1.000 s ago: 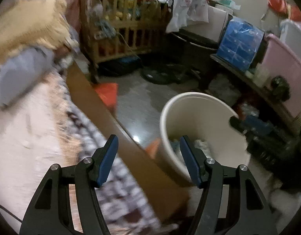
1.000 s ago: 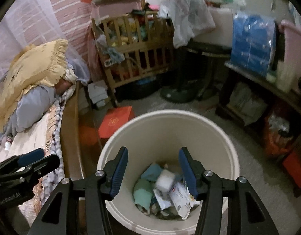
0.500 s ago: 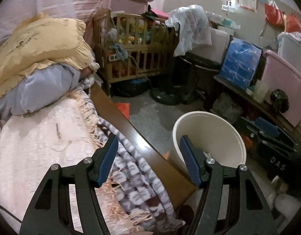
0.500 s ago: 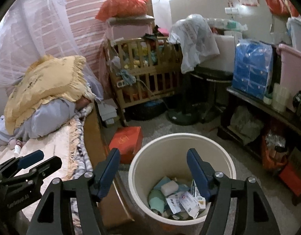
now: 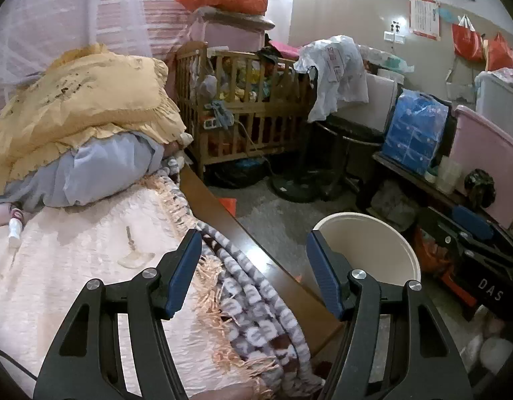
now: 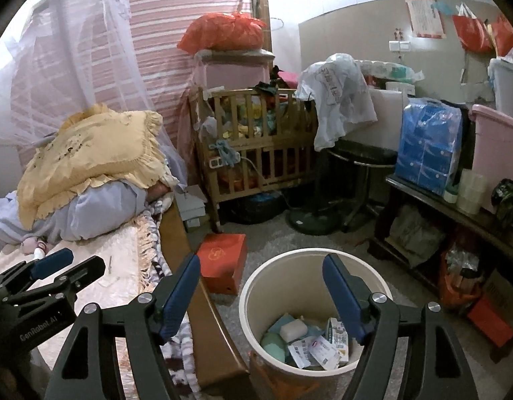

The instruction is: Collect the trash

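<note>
A cream waste bucket stands on the floor beside the bed; inside lie crumpled wrappers, paper and tissue. My right gripper hangs above the bucket's near rim, its jaws opening with nothing between them. My left gripper is open and empty over the bed's edge, with the bucket to its right. On the pink bedspread lie a small flat scrap and a little white bottle. The left gripper also shows at the left of the right wrist view.
A wooden bed rail runs between bedspread and floor. A yellow pillow lies on blue bedding. A wooden crib, a red box on the floor, a fan base and a cluttered low shelf ring the bucket.
Both grippers have risen and pulled back from the bucket, which now looks smaller and lower. The right jaws have spread wider. The left view has swung onto the bed.
</note>
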The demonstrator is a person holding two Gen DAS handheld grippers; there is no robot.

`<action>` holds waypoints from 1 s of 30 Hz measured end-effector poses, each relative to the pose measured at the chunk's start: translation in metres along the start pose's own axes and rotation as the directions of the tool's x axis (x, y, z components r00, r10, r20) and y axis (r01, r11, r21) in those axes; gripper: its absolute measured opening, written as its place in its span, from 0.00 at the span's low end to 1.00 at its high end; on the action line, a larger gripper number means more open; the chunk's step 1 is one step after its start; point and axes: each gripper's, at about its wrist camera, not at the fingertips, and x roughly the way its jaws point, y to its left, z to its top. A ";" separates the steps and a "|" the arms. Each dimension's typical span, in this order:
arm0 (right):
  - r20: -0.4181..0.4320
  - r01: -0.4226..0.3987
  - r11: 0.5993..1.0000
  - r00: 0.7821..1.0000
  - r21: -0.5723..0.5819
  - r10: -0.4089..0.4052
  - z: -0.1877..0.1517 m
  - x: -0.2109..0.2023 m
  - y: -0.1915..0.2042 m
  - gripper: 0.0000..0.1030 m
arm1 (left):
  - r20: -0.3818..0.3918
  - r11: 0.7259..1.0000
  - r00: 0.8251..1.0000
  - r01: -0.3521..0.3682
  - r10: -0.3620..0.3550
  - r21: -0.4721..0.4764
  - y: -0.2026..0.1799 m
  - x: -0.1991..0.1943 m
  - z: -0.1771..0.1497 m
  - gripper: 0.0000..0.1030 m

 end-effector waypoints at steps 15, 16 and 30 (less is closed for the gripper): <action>0.017 -0.006 1.000 1.000 -0.004 0.007 0.002 -0.011 0.009 0.74 | 0.014 1.000 1.000 -0.016 0.016 0.005 0.006 -0.012 -0.001 0.62; 0.018 -0.007 1.000 1.000 -0.005 0.007 0.002 -0.011 0.009 0.74 | 0.015 1.000 1.000 -0.014 0.014 0.005 0.006 -0.012 -0.001 0.62; 0.019 -0.009 1.000 1.000 -0.008 0.009 0.002 -0.013 0.011 0.74 | 0.022 1.000 1.000 -0.020 0.020 0.013 0.007 -0.017 -0.004 0.62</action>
